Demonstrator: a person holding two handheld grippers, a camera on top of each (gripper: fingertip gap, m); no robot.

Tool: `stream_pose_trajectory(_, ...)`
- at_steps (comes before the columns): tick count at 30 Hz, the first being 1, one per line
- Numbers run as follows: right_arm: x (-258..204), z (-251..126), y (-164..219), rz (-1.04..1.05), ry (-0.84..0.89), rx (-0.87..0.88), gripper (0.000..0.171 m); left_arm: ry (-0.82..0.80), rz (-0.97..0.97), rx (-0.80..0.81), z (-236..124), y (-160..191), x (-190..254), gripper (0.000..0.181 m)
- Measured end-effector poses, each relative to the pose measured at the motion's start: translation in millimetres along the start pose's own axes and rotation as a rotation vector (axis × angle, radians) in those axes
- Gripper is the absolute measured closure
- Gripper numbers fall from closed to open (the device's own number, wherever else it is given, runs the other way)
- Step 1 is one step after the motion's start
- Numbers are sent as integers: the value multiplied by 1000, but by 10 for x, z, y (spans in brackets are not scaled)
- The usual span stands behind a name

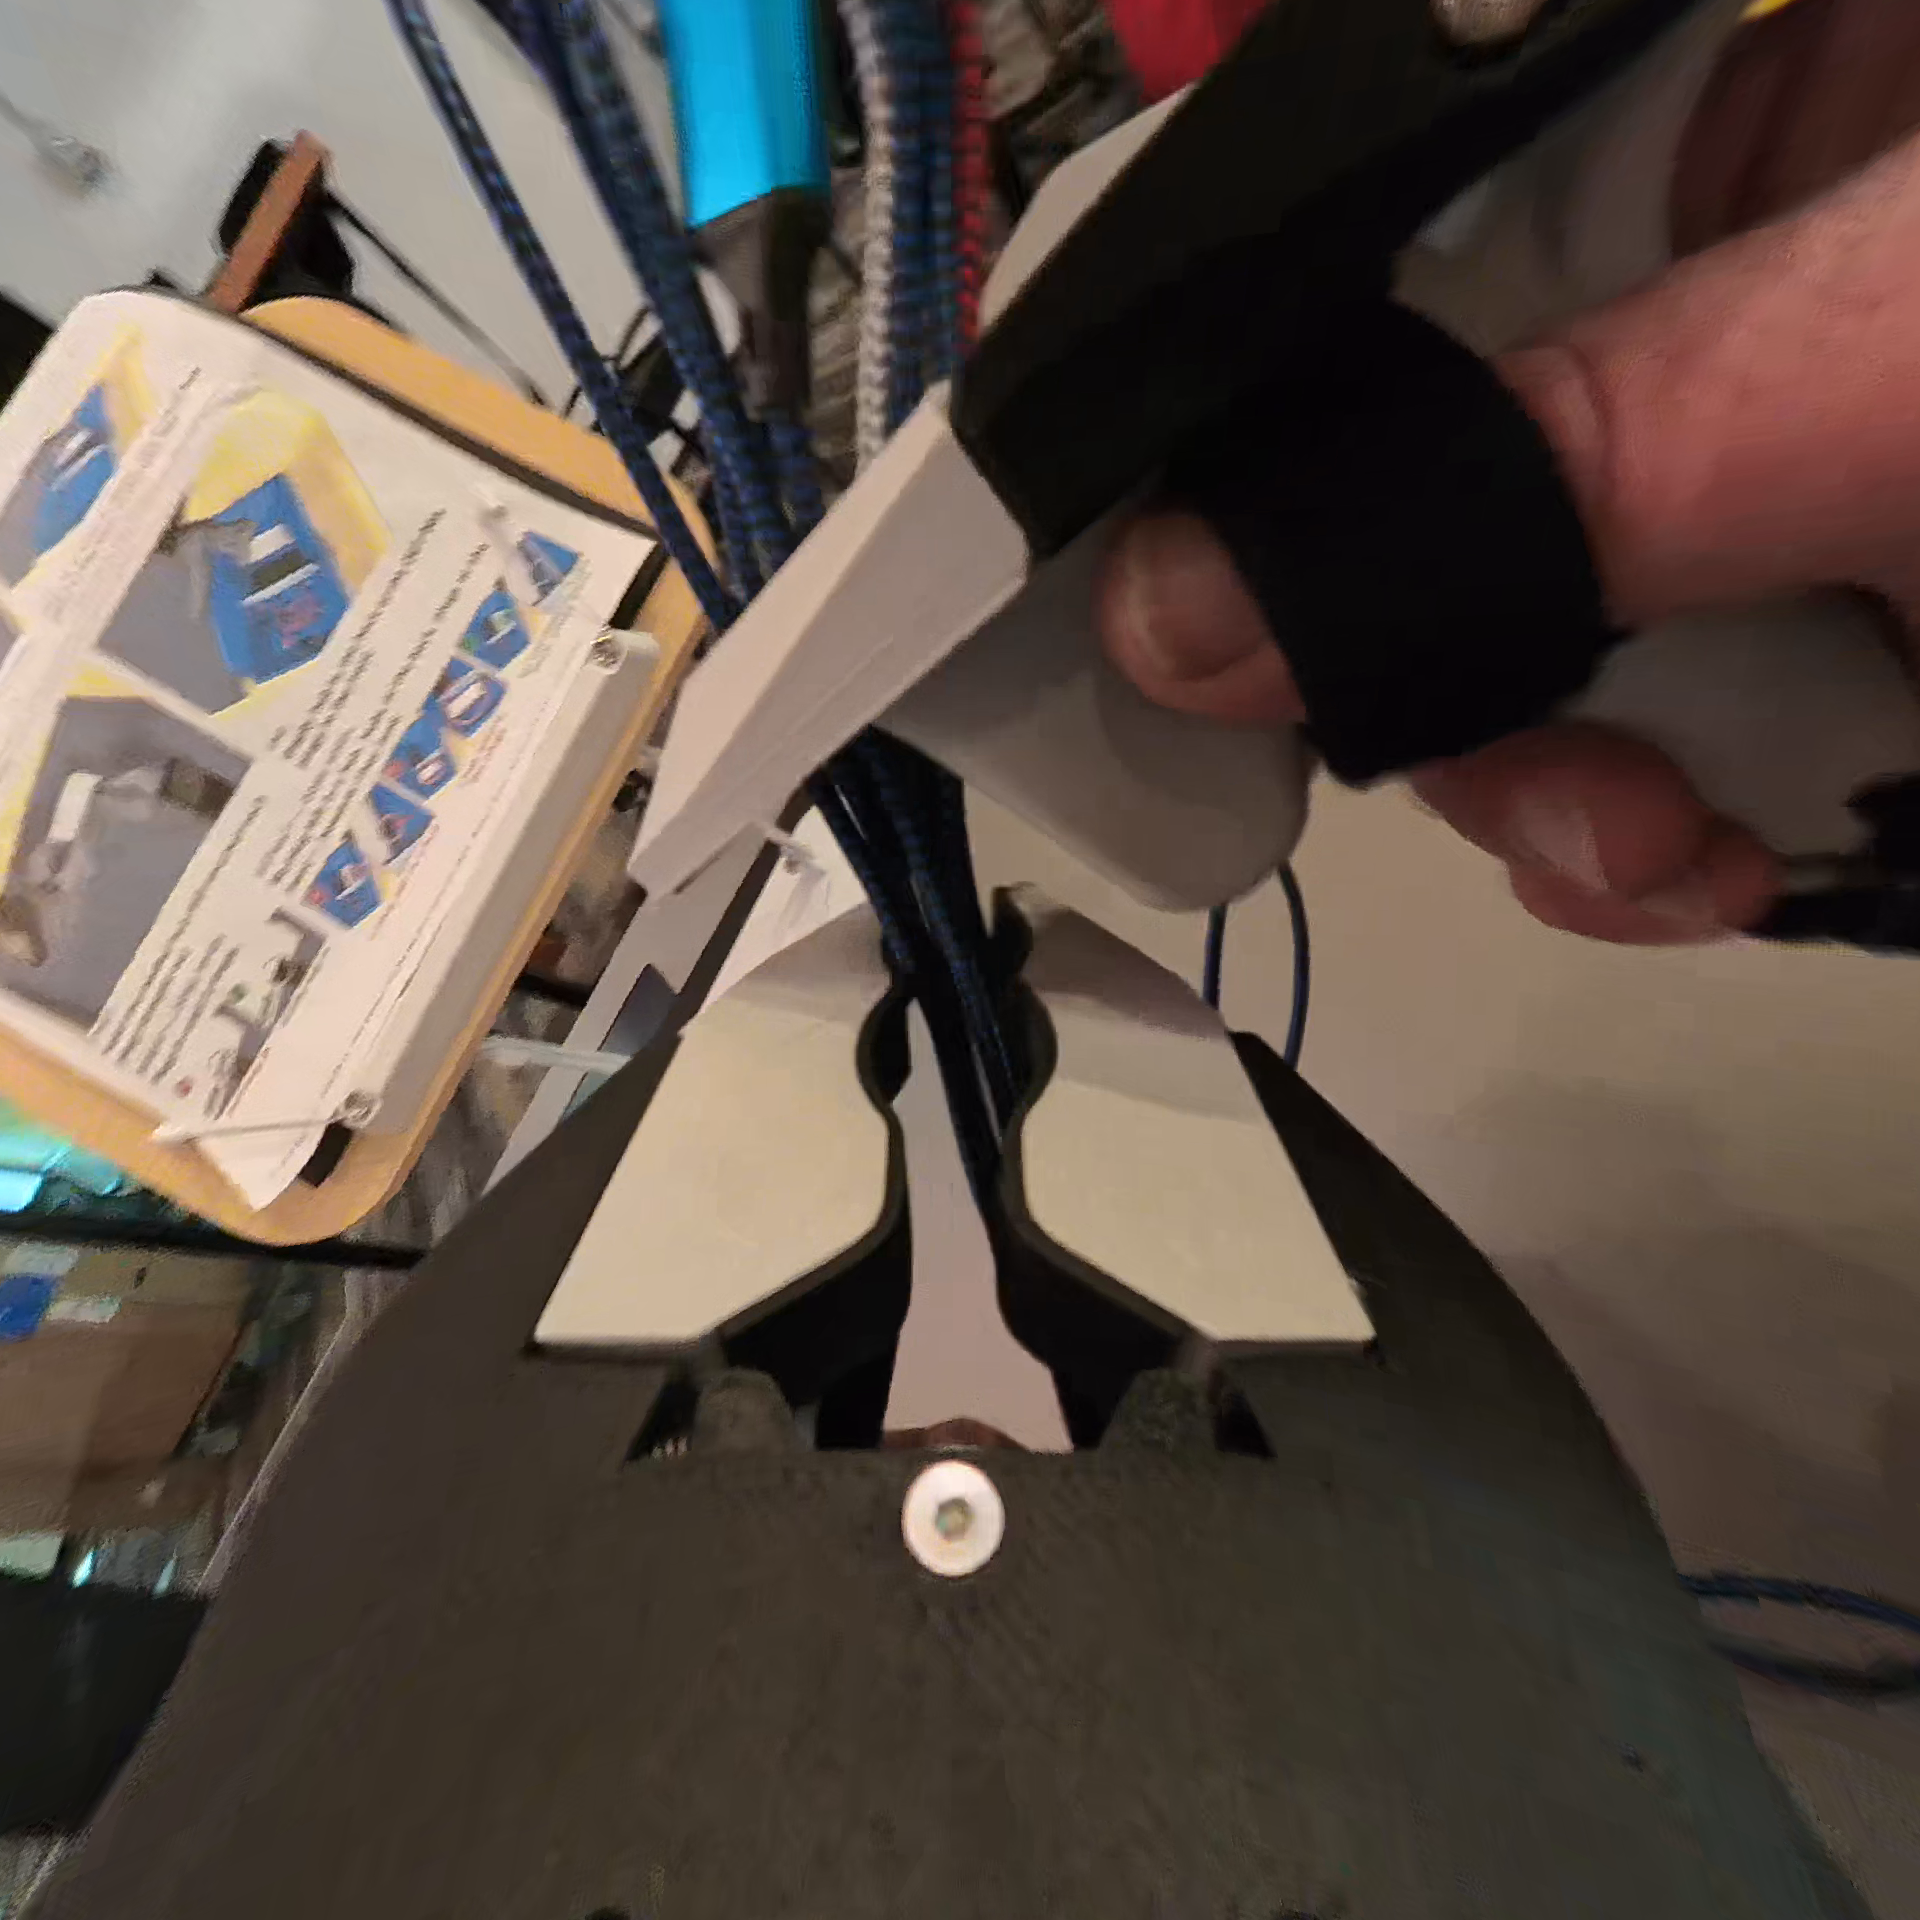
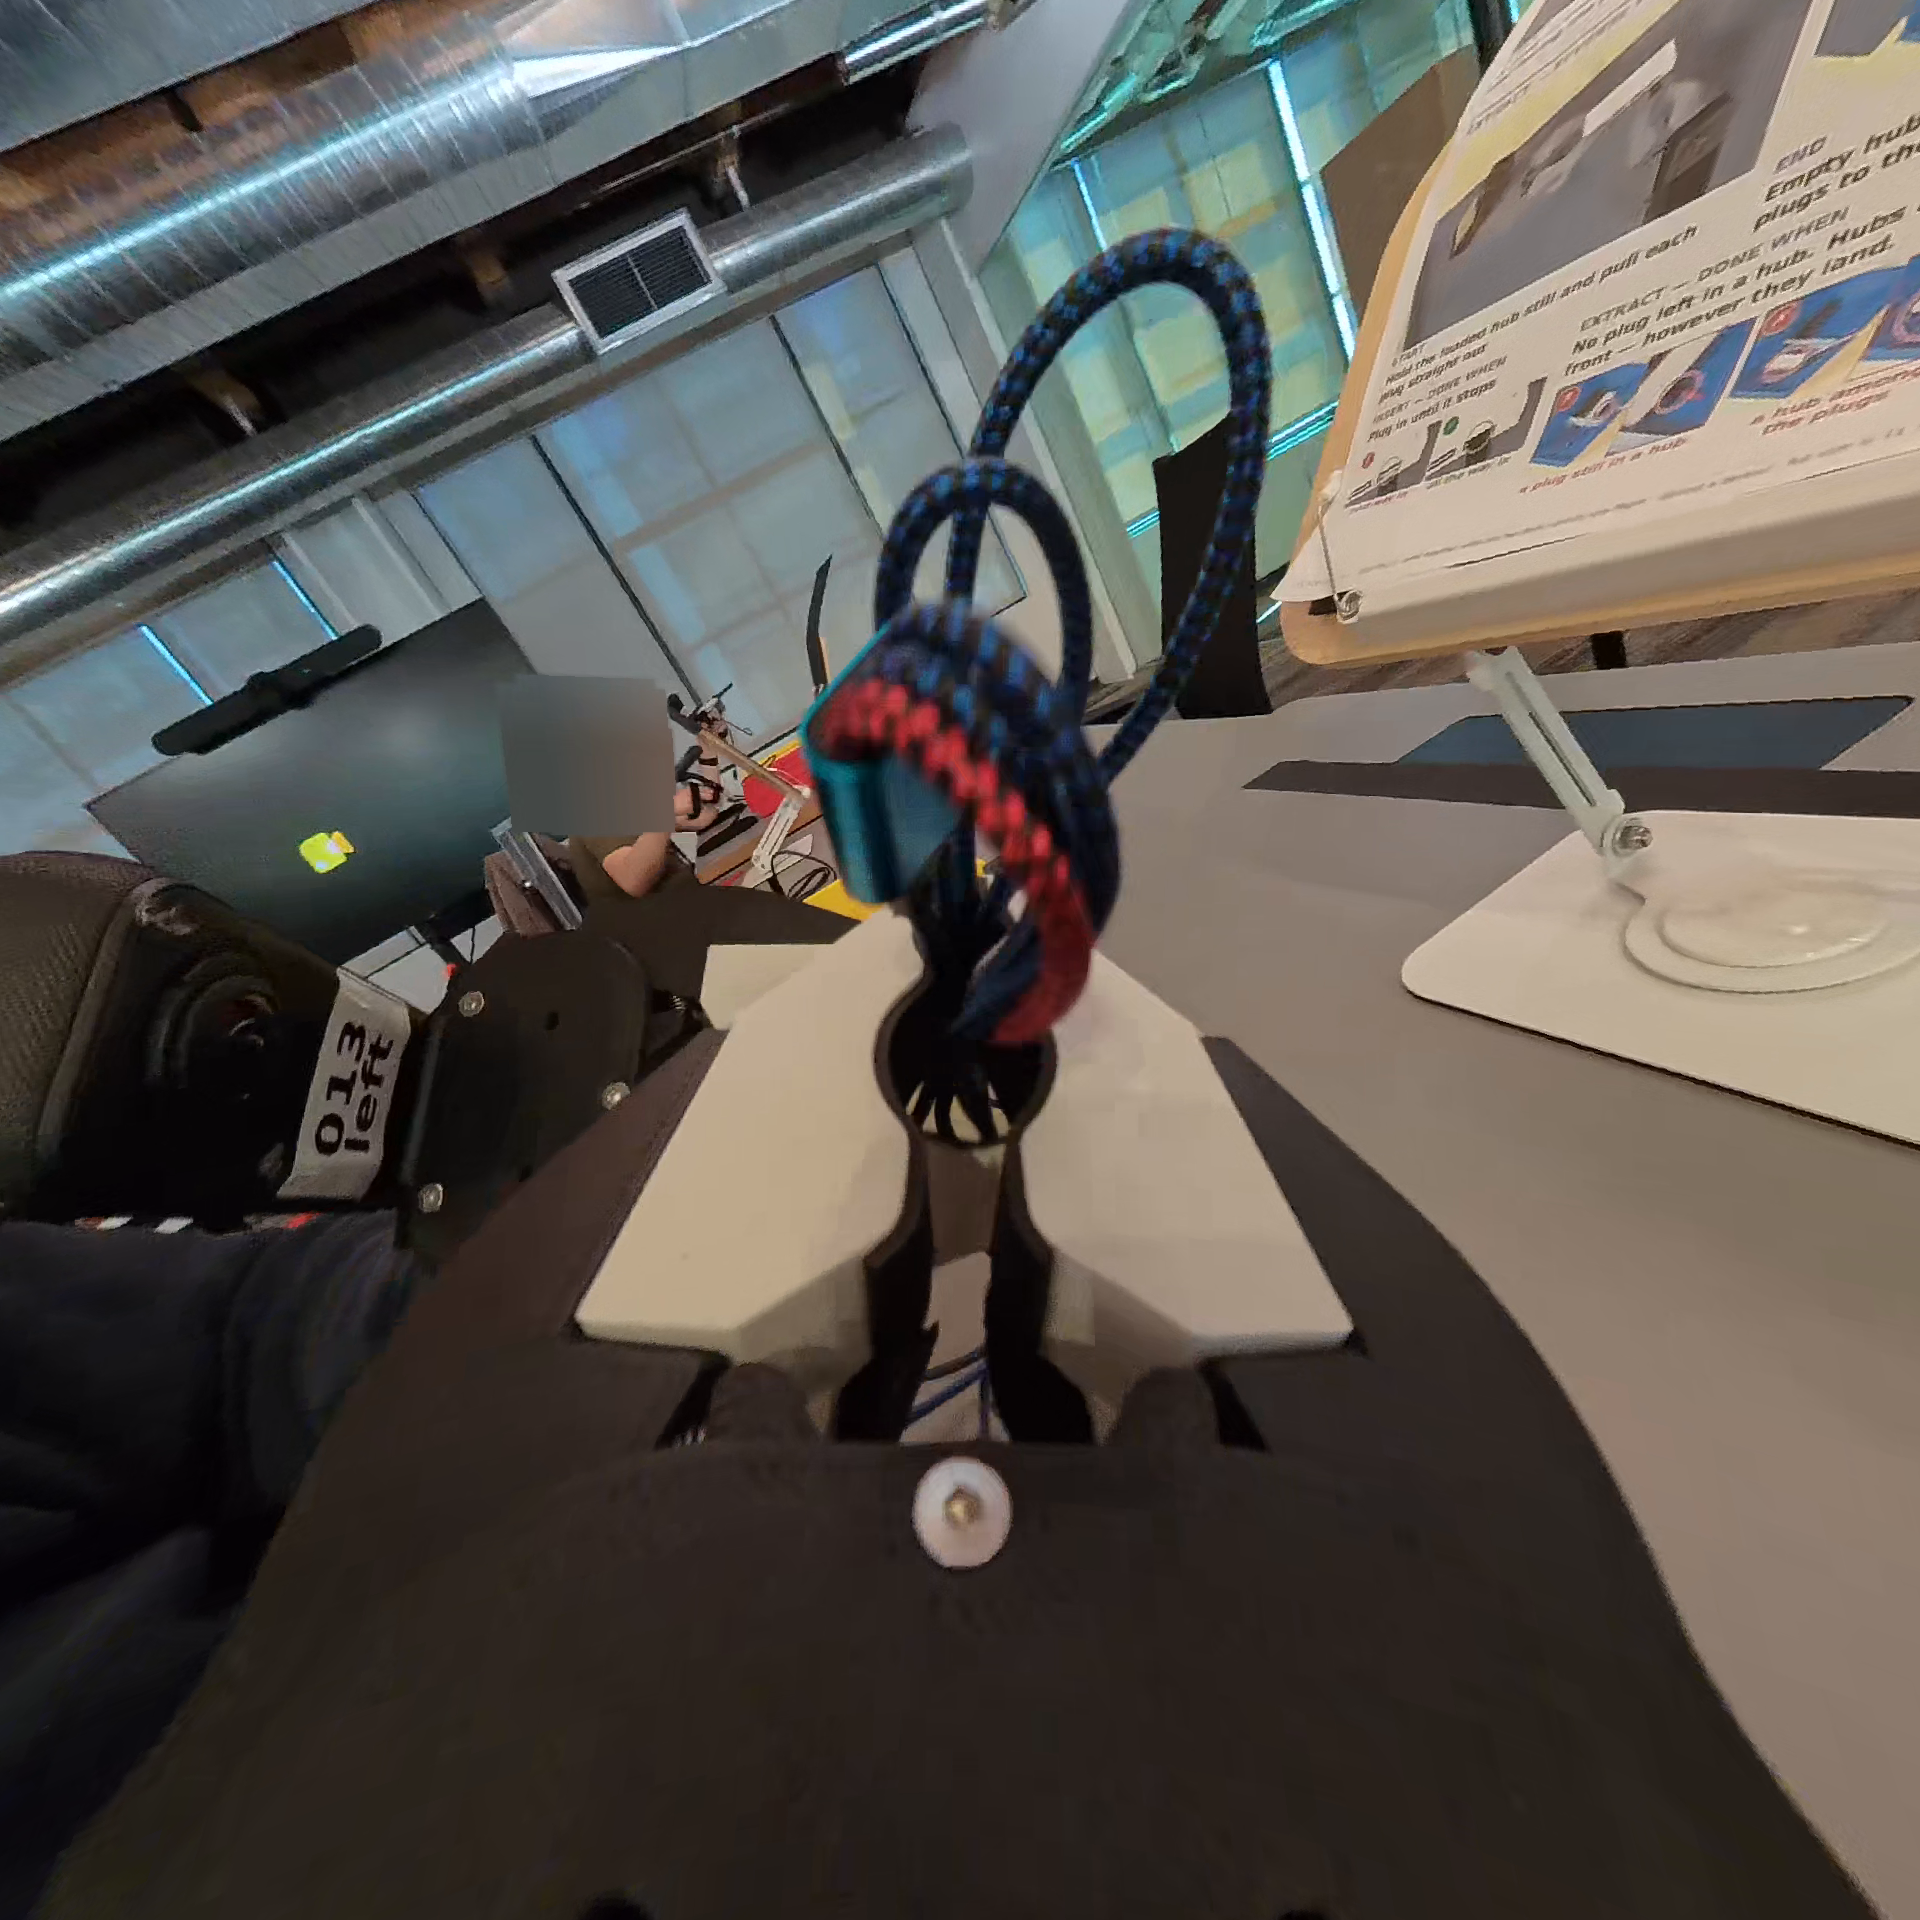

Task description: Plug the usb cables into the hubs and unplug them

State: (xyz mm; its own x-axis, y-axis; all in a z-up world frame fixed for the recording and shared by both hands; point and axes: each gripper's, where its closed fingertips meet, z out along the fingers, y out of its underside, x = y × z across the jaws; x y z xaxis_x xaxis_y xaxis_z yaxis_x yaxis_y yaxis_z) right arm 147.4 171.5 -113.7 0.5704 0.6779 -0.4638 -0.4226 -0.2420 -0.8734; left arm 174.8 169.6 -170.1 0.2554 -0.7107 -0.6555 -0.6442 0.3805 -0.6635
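Both tongs gripped one cable bundle

The left tongs (image 1: 951, 1049) and right tongs (image 2: 961, 1081) were clamped on the blue-and-black braided USB cables (image 2: 1039, 582), probably lifting the tangled turquoise metal hub (image 2: 883, 821) above the grey table (image 2: 1558, 1299).

both grippers, left (image 1: 956, 1039) and right (image 2: 966, 1081), raised with jaws nearly closed, a narrow gap between.

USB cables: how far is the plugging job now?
Done: nothing I can confirm; no plug is clearly seated. In hand: both grippers, left gripper and right gripper, clamp the braided cable bundle, lifted with the blue hub. Left: seemingly all the plugging and unplugging.
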Motion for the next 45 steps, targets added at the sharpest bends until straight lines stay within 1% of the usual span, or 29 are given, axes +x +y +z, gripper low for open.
stream_pose_trajectory(1, 24, -23, -21, -13, 3, 1, 171, 37, -11, 10, -26, -7, 20, 159)
stream_pose_trajectory(2, 37, -49, -40, -36, -2, -7, 171, 111, -38, 34, -70, -40, 66, 152)
stream_pose_trajectory(4, 0, -82, -48, -45, -65, -51, 171, 289, -127, 94, -200, -120, 136, 138)
stream_pose_trajectory(5, -35, -95, -61, -50, -104, -65, 171, 407, -194, 101, -264, -145, 177, 131)
stream_pose_trajectory(6, -98, -102, -68, -66, -155, -84, 171, 534, -265, 142, -352, -224, 215, 129)
stream_pose_trajectory(8, -255, -95, -17, -66, -277, -158, 171, 674, -396, 225, -438, -350, 165, 129)
stream_pose_trajectory(10, -430, -79, 71, -99, -390, -236, 171, 836, -466, 251, -476, -395, 229, 129)
stream_pose_trajectory(11, -494, -67, 98, -107, -423, -259, 171, 894, -488, 247, -468, -388, 271, 134)
stream_pose_trajectory(12, -557, -61, 135, -117, -457, -288, 171, 977, -492, 252, -508, -391, 345, 144)
stream_pose_trajectory(13, -573, -49, 163, -132, -461, -310, 171, 1014, -506, 268, -536, -404, 371, 151)
stream_pose_trajectory(16, -555, -44, 173, -146, -441, -329, 171, 1010, -555, 295, -528, -405, 366, 151)
stream_pose_trajectory(20, -505, -11, 174, -153, -398, -317, 171, 1028, -605, 279, -521, -368, 358, 152)
stream_pose_trajectory(23, -500, 17, 229, -152, -385, -328, 171, 1083, -628, 260, -551, -296, 370, 153)
stream_pose_trajectory(24, -486, 35, 217, -163, -362, -312, 171, 1094, -648, 265, -553, -276, 352, 154)
stream_pose_trajectory(25, -451, 50, 199, -206, -317, -293, 171, 1120, -657, 267, -574, -256, 348, 162)
stream_pose_trajectory(26, -431, 50, 217, -240, -283, -309, 171, 1118, -661, 266, -573, -233, 338, 165)
stream_pose_trajectory(29, -464, 58, 254, -253, -283, -335, 171, 1095, -610, 265, -584, -203, 355, 171)
stream_pose_trajectory(35, -420, 63, 234, -225, -263, -330, 171, 1090, -649, 276, -573, -192, 308, 171)
stream_pose_trajectory(36, -385, 60, 247, -226, -240, -345, 169, 1081, -651, 265, -560, -172, 310, 172)
stream_pose_trajectory(38, -298, 28, 234, -237, -190, -367, 159, 1050, -652, 244, -519, -98, 288, 172)
stream_pose_trajectory(40, -122, -36, 212, -304, -74, -419, 139, 1013, -687, 245, -476, -41, 218, 172)
stream_pose_trajectory(41, -114, -72, 185, -319, -63, -432, 131, 998, -704, 251, -460, -16, 181, 173)
stream_pose_trajectory(43, -109, -144, 33, -318, -47, -393, 128, 972, -738, 279, -449, 7, 88, 173)
stream_pose_trajectory(45, 2, -240, -31, -351, 22, -395, 125, 981, -768, 327, -493, -19, 15, 173)
